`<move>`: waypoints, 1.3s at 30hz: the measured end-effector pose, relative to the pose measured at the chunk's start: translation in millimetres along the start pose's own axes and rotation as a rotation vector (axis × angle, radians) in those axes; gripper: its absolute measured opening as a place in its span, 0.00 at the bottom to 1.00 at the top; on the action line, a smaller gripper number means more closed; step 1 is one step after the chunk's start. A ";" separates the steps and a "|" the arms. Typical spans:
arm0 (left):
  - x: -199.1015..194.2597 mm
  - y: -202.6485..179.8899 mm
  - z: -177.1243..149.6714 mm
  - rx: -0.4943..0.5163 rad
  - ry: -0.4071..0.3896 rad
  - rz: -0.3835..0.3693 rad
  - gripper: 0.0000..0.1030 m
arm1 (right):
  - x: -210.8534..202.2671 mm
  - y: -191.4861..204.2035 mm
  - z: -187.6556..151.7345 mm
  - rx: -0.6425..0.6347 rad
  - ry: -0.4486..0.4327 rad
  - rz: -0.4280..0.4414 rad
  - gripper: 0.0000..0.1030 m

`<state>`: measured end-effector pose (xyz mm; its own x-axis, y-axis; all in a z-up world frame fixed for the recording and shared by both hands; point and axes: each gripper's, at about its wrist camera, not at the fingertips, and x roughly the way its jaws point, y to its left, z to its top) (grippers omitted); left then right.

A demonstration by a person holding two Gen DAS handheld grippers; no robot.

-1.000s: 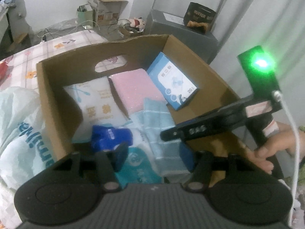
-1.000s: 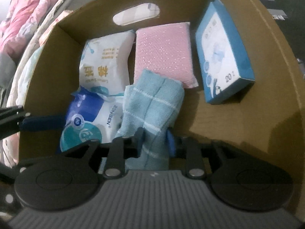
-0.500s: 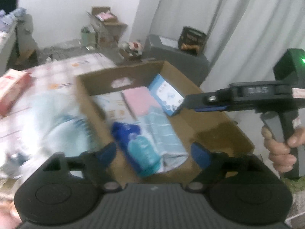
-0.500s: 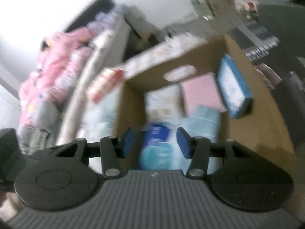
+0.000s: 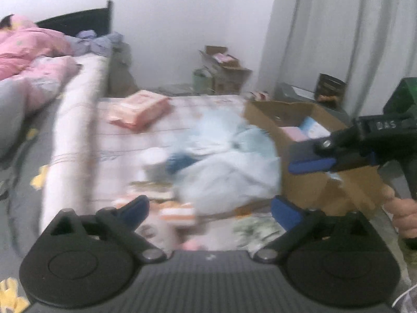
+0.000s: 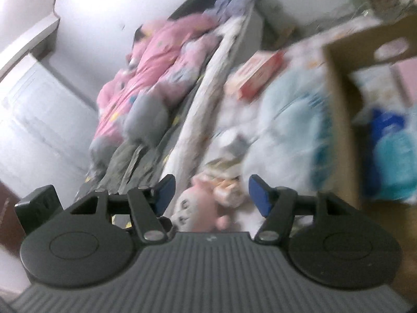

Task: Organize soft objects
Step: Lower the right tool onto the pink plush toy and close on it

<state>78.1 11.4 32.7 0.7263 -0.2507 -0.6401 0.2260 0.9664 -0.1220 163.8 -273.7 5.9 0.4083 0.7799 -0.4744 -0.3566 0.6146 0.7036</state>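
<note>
Left gripper (image 5: 209, 208), left wrist view: jaws opening, nothing between them, aimed over the bedspread (image 5: 125, 140). A pale blue plastic bag (image 5: 229, 167) lies just beside the cardboard box (image 5: 307, 187); a pink packet (image 5: 139, 109) sits farther off. Right gripper (image 6: 211, 194), right wrist view: jaws opening, empty, above a pink plush toy (image 6: 200, 208) and small packets. Box wall at right, with a blue pouch (image 6: 391, 151) inside. Likely step: reaching for another loose item. Slow down, centre one soft item between the pads, then close.
</note>
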 end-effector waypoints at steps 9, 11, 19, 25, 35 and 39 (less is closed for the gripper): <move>10.8 38.3 -35.0 -0.010 0.020 0.043 0.98 | 88.3 21.2 -25.1 0.085 0.180 0.030 0.63; 15.5 46.5 -38.6 -0.018 0.022 0.028 0.98 | 98.4 20.7 -27.8 0.107 0.197 0.033 0.63; 47.4 68.3 -45.9 -0.041 0.096 -0.028 0.97 | 129.2 3.0 -33.4 0.177 0.233 -0.042 0.64; 64.6 79.8 -49.4 -0.108 0.172 -0.078 0.96 | 152.6 -9.0 -41.1 0.238 0.283 -0.057 0.67; 64.1 68.5 -58.5 -0.077 0.190 -0.078 0.95 | 182.6 -4.0 -49.0 0.228 0.325 -0.035 0.68; 57.9 64.9 -57.7 -0.084 0.198 -0.078 0.94 | 177.4 5.1 -48.2 0.192 0.299 -0.051 0.64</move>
<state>97.4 62.9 -56.1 0.5652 -0.3167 -0.7618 0.2151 0.9480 -0.2345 193.9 -126.5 -100.2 0.1473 0.7665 -0.6251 -0.1665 0.6422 0.7482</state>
